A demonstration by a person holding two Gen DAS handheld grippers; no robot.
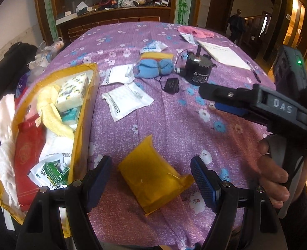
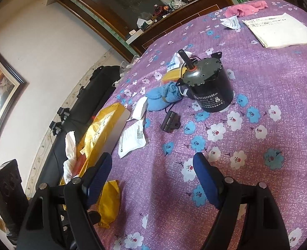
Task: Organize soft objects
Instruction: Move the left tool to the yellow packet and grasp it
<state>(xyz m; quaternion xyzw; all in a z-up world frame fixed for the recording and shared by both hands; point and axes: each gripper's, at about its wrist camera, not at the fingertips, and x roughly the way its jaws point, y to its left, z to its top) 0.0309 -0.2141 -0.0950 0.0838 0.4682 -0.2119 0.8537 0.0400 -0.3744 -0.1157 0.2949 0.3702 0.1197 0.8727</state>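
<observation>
A yellow soft packet [image 1: 153, 173] lies on the purple flowered tablecloth [image 1: 174, 120], between the tips of my open, empty left gripper [image 1: 151, 173]. The packet also shows in the right wrist view [image 2: 109, 202]. A yellow box [image 1: 86, 112] at the left holds a yellow towel [image 1: 49, 108], tissue packs [image 1: 74, 91], a red pouch [image 1: 28, 158] and white cloth. A blue cloth bundle [image 1: 153, 68] and white pouches [image 1: 128, 100] lie mid-table. A pink cloth [image 1: 195, 31] lies at the far edge. My right gripper [image 2: 153, 177] is open and empty above the cloth; it shows in the left wrist view [image 1: 226, 102].
A black motor [image 2: 207, 87] with cord and a small black block [image 2: 170, 123] stands mid-table. A white paper pad [image 2: 282, 31] and a pen [image 1: 254, 73] lie at the far right. A black bag [image 2: 84, 108] lies beyond the table's left edge, a cluttered wooden shelf [image 1: 115, 10] behind.
</observation>
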